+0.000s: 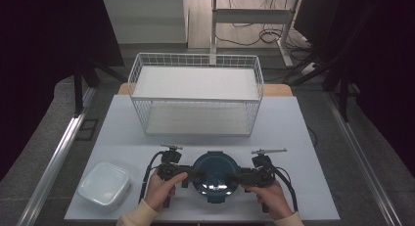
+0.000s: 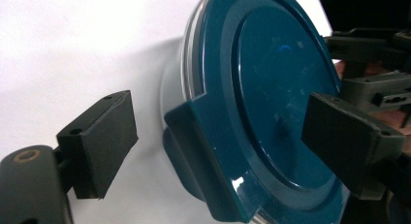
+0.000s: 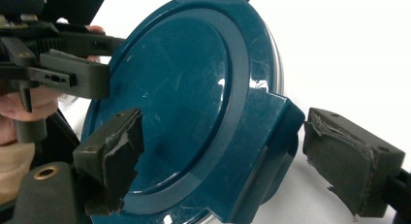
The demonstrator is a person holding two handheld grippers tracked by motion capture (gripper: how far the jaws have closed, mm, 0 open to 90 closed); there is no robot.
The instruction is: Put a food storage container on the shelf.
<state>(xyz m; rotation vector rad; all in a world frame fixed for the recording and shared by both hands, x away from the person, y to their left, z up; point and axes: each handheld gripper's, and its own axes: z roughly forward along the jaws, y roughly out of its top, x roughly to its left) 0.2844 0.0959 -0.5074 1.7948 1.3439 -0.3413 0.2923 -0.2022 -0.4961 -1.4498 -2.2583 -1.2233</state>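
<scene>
— Here, where is the round container with the teal lid (image 1: pixel 215 176) seen?
— At the worktop's (image 1: pixel 293 138) front edge, flanked by both tongs.
— And the tongs?
— The left tongs (image 1: pixel 195 175) and right tongs (image 1: pixel 234 177) are spread wide, each straddling a lid latch, nothing gripped. A white wire basket (image 1: pixel 195 94) stands behind; a white lidded box (image 1: pixel 104 183) sits left.

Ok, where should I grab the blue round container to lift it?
Take the container by its two side latch tabs, one gripper from each side. The tabs jut past the round rim, so each gives a flat face; the open jaws of the left gripper and right gripper already straddle them.
</scene>
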